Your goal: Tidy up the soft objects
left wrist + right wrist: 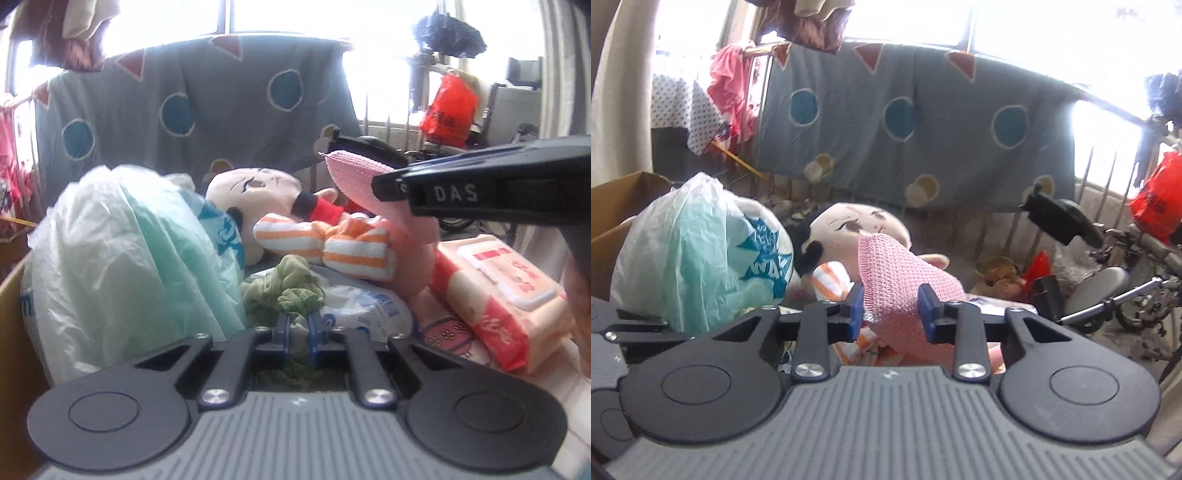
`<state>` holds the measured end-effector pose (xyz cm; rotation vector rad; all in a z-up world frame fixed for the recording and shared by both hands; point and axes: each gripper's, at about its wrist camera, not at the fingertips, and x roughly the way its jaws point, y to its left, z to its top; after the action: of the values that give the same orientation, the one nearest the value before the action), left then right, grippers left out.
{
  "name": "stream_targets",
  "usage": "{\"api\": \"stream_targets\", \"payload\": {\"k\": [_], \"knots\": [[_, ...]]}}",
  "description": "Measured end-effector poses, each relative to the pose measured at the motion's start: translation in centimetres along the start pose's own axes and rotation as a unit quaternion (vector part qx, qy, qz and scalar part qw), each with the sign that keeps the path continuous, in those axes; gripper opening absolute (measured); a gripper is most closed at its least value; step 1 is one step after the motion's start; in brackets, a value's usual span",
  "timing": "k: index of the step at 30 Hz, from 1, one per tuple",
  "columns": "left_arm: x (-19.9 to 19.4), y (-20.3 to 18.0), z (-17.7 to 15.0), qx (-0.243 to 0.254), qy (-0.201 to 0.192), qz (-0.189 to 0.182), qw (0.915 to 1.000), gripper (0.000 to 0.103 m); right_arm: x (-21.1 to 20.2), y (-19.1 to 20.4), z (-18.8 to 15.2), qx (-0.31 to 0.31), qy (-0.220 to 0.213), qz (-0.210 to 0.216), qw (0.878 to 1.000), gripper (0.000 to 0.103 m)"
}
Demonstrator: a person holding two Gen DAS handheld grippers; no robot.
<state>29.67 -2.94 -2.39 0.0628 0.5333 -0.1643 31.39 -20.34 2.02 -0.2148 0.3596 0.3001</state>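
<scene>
In the left wrist view my left gripper (299, 332) is shut on a crumpled green cloth (291, 291) that lies on the pile in front of it. My right gripper (891, 312) is shut on a pink knitted cloth (897, 277), which stands up between its blue pads. The left wrist view shows that same right gripper (384, 182) coming in from the right, with the pink knitted cloth (354, 173) raised above the pile. A plush doll (255, 184) with a pale face lies behind, and an orange-and-white striped soft piece (354, 251) rests beside it.
A plastic bag with something teal inside (129, 240) fills the left. A pack of wet wipes (498, 291) lies on the right, a white plastic packet (365, 314) under the green cloth. A cardboard box (620, 206) stands at left. A grey blanket (905, 122) hangs on the rail behind.
</scene>
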Motion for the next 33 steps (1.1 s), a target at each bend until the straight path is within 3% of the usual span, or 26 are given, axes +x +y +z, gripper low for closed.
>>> {"api": "stream_targets", "payload": {"k": [4,11,14,16,18,20,24,26,27,30,33], "knots": [[-2.8,-0.4,0.1,0.025,-0.011,-0.019,0.9994,0.01,-3.7,-0.7,0.6,0.029,-0.028,0.025,0.999,0.025],[-9.1,1.1,-0.9,0.024,0.032,-0.073,0.9965,0.01,-11.1,-1.3,0.0,0.083,0.006,0.098,0.992,0.025],[-11.6,1.9,-2.3,0.028,0.063,-0.085,0.994,0.011,-14.0,-0.4,-2.6,0.109,0.033,0.127,0.985,0.025],[-13.2,2.4,-3.6,0.044,0.07,-0.066,0.9945,0.011,-15.9,1.2,-4.7,0.101,0.043,0.082,0.991,0.025],[-14.7,2.9,-5.0,0.065,0.068,-0.031,0.9951,0.013,-16.8,2.7,-6.7,0.09,0.065,0.079,0.991,0.027],[-15.2,3.9,-6.2,0.044,0.106,-0.061,0.9915,0.017,-17.2,3.8,-8.7,0.102,0.085,0.109,0.985,0.029],[-15.1,5.0,-8.1,-0.007,0.133,-0.115,0.9843,0.029,-17.8,6.2,-11.2,0.102,0.116,0.143,0.978,0.05],[-15.1,5.1,-8.3,-0.014,0.126,-0.123,0.9843,0.051,-18.6,7.2,-11.6,0.085,0.119,0.146,0.979,0.074],[-15.3,5.0,-8.3,-0.01,0.12,-0.129,0.9842,0.056,-18.9,7.5,-11.6,0.076,0.117,0.146,0.979,0.08],[-16.1,4.8,-8.3,-0.001,0.111,-0.135,0.9845,0.06,-20.0,7.6,-11.0,0.046,0.107,0.151,0.982,0.083],[-17.1,4.5,-8.3,0.015,0.103,-0.119,0.9875,0.07,-20.0,7.2,-10.1,0.028,0.1,0.13,0.986,0.089]]}}
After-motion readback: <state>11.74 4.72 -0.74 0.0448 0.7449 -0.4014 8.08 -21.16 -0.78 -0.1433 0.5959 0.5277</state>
